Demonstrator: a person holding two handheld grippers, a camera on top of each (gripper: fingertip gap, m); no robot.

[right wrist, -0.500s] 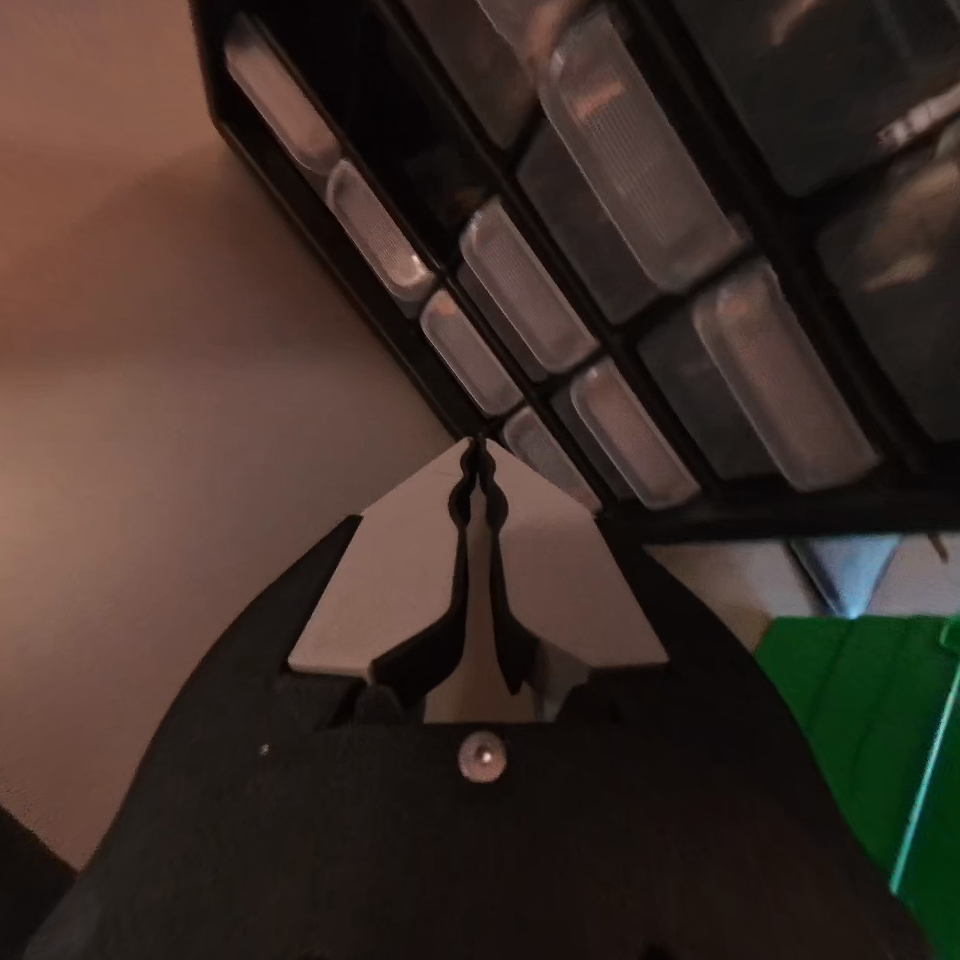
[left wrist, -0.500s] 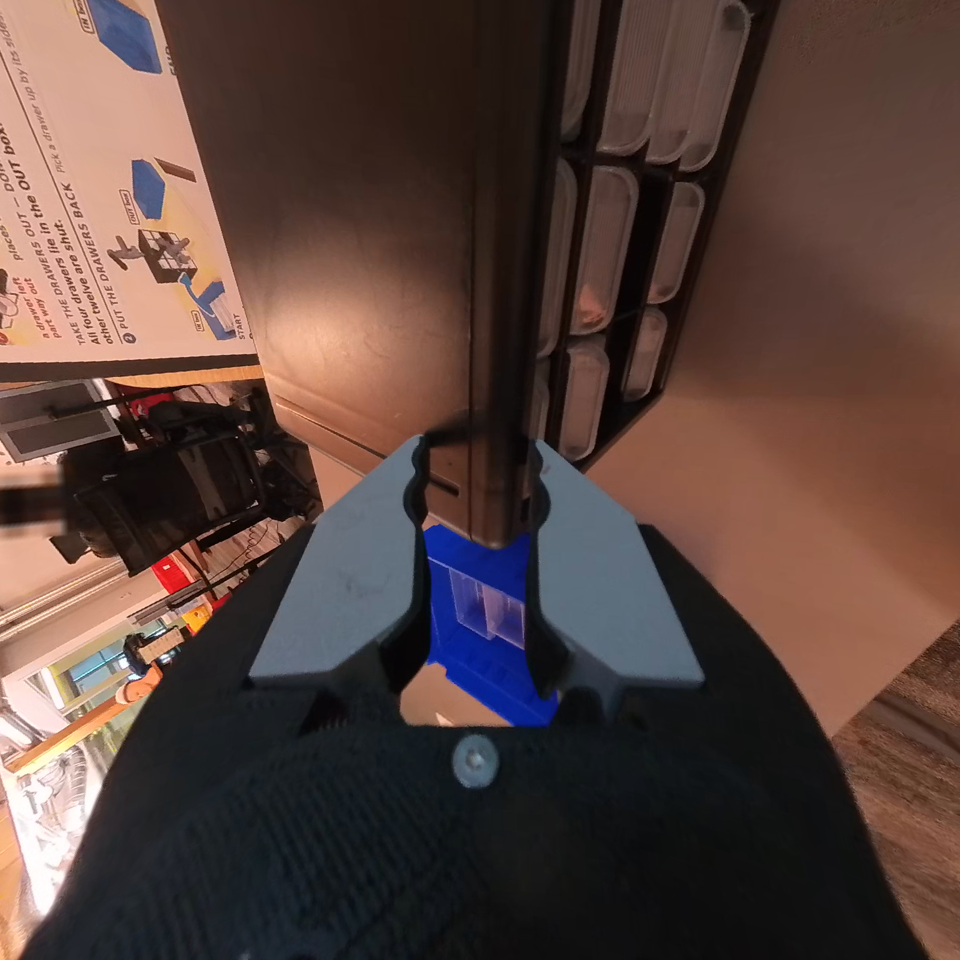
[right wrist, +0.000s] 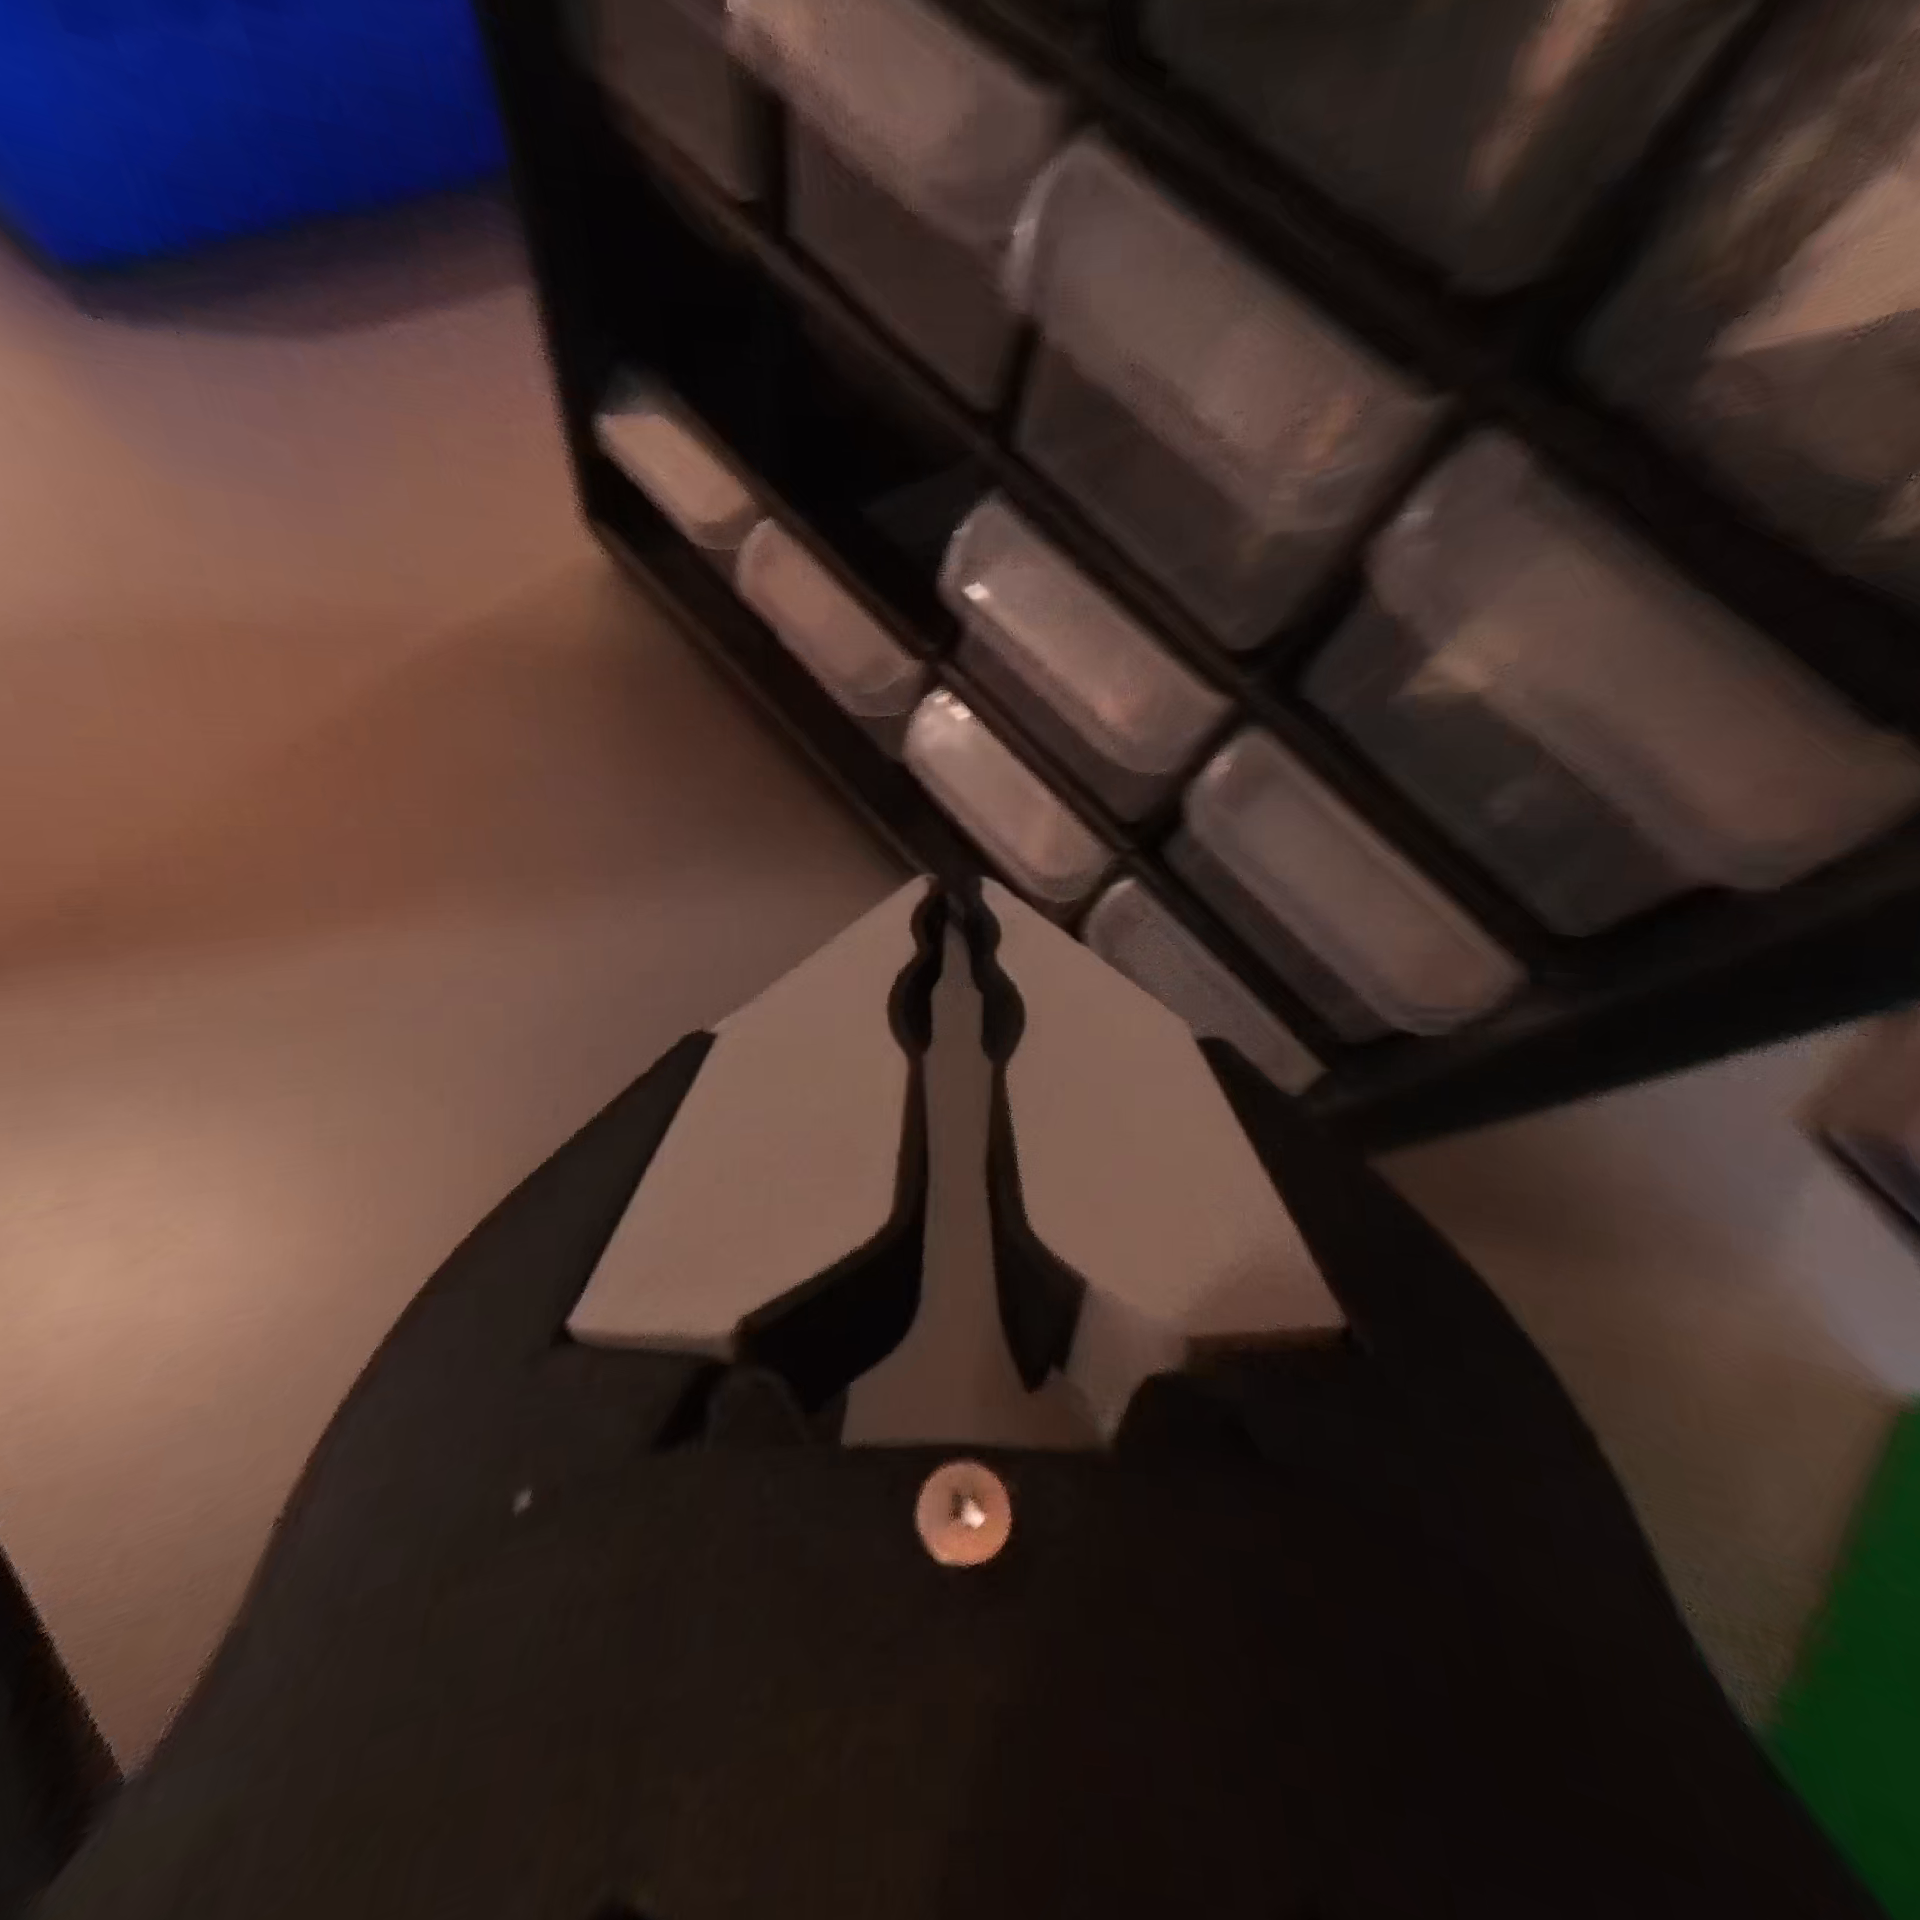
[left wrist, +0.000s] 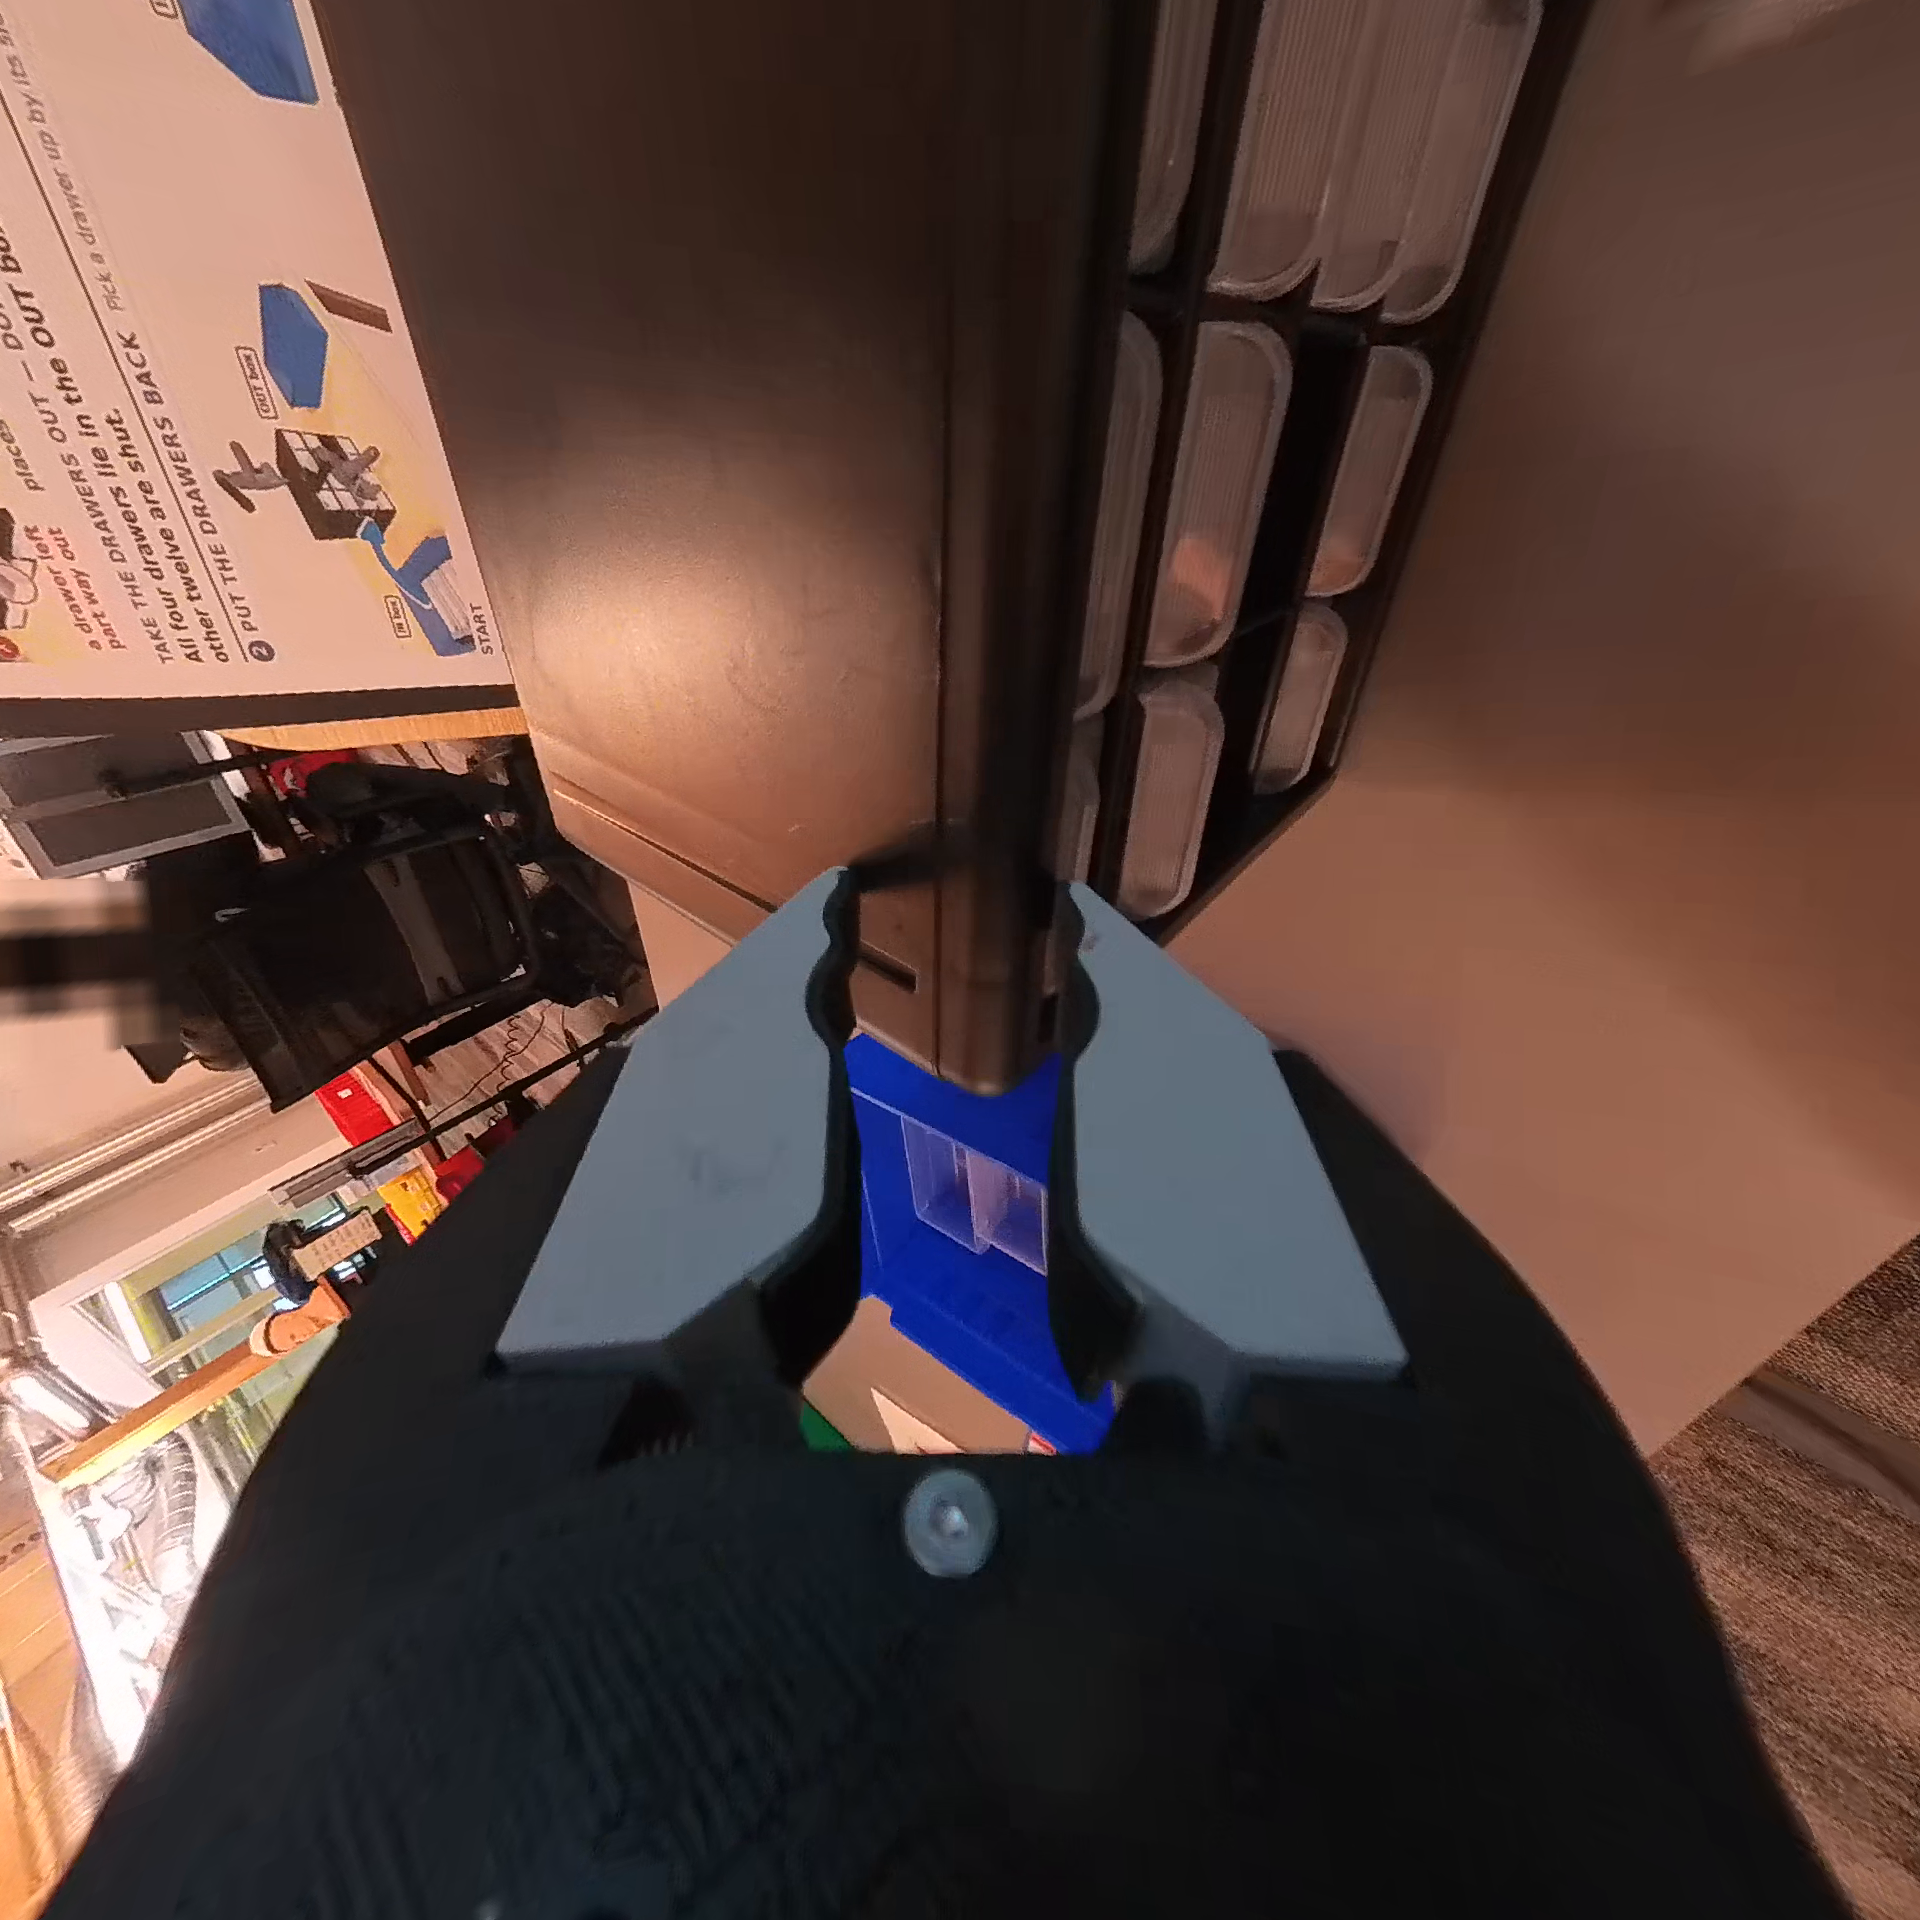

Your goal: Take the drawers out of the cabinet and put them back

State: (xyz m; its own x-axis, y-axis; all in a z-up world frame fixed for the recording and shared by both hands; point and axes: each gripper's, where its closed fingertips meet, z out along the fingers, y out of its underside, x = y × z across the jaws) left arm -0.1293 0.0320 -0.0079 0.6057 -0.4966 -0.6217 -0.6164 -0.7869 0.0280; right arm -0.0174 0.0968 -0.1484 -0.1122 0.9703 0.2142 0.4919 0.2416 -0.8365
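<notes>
The black cabinet point(left wrist: 727, 416) fills the left wrist view, with its clear drawers point(left wrist: 1236, 488) to the right. My left gripper point(left wrist: 956, 904) is shut on the cabinet's front corner edge. Behind its fingers a clear drawer point(left wrist: 977, 1195) lies in a blue bin point(left wrist: 935, 1278). In the blurred right wrist view my right gripper point(right wrist: 954, 904) is shut and empty. Its tips are just off the lower corner of the cabinet frame point(right wrist: 1558, 1049). Rows of clear drawers point(right wrist: 1081, 634) sit in the frame, and some slots point(right wrist: 821, 447) look dark and empty.
A printed instruction poster point(left wrist: 208, 364) lies at the upper left of the left wrist view, over the beige tabletop point(left wrist: 1662, 831). The blue bin point(right wrist: 239, 125) shows at the top left of the right wrist view, and a green bin point(right wrist: 1860, 1621) at its lower right.
The right gripper has swung, still shut: the cabinet front now sits higher and to the right, and the blue bin has come into view. The left gripper still holds the cabinet edge.
</notes>
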